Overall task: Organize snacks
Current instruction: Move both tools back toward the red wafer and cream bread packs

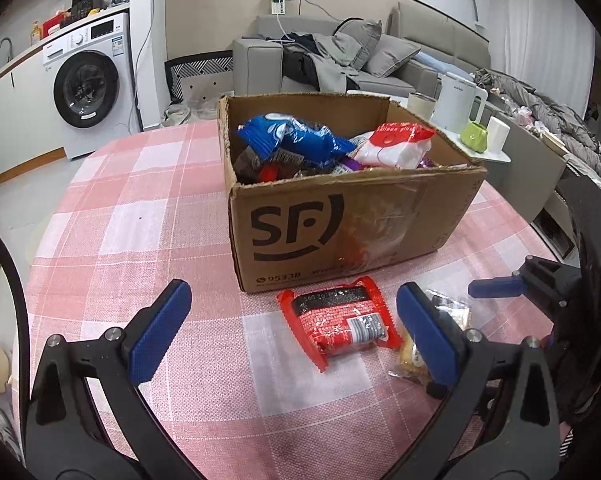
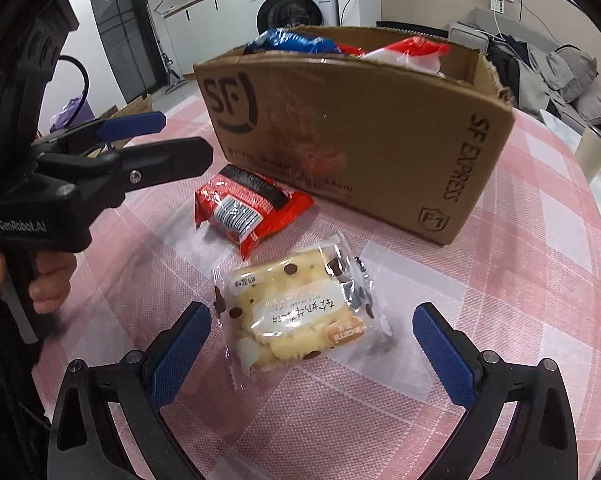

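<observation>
Two loose packets are seen on a round table [image 1: 148, 216] covered by a pink checked cloth, just in front of an open cardboard box [image 1: 340, 224] printed with a black logo. The box is filled with snacks: a blue bag [image 1: 288, 136] and a white bag with a red top [image 1: 396, 144] are made out, while the darker wrappers beneath them cannot be identified. Part of the box front is blurred by shiny tape. Nearest the box, almost touching its base, lies a red packet [image 1: 340, 326] with its barcode side up. Just beside it lies a clear-wrapped cake with chocolate chips [image 2: 296, 316]; in the left wrist view most of it is hidden behind a blue pad. The left gripper [image 1: 296, 332] is held wide open around the red packet, nothing being gripped. The right gripper [image 2: 312, 348] is likewise spread wide, with the cake between its pads but not touched. The hand [image 2: 48, 280] on the left tool's handle is partly cut off. Beyond the table, a washing machine [image 1: 88, 80], a grey sofa [image 1: 380, 60] piled with clothes and a white kettle [image 1: 458, 102] are seen.
</observation>
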`<state>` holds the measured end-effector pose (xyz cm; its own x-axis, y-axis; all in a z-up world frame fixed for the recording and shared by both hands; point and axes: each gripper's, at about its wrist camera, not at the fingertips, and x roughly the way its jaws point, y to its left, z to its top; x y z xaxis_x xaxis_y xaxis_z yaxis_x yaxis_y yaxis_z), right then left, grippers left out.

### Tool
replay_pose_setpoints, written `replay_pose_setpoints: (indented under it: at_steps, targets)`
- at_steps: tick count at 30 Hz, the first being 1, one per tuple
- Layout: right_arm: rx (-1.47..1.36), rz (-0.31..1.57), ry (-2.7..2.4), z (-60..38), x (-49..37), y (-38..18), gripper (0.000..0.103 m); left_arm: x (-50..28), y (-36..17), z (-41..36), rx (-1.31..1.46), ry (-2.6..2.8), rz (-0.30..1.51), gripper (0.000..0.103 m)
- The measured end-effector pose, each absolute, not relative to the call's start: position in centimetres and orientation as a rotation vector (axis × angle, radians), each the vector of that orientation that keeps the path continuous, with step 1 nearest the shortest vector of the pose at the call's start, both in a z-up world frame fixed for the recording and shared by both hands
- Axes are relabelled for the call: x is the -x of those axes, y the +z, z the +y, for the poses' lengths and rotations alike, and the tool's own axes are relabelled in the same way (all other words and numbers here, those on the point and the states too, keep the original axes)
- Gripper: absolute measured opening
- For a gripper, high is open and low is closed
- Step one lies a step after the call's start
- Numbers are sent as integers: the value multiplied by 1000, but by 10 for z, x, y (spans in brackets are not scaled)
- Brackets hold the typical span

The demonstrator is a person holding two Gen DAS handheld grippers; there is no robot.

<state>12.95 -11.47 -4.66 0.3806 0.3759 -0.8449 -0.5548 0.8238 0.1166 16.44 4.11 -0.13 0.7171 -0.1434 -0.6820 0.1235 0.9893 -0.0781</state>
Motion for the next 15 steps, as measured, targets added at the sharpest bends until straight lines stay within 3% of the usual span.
replay_pose_setpoints:
  at_steps: [15]
  targets:
    - [125, 1035, 549, -129, -158, -52, 103, -172, -20, 35, 24, -157, 809, 102]
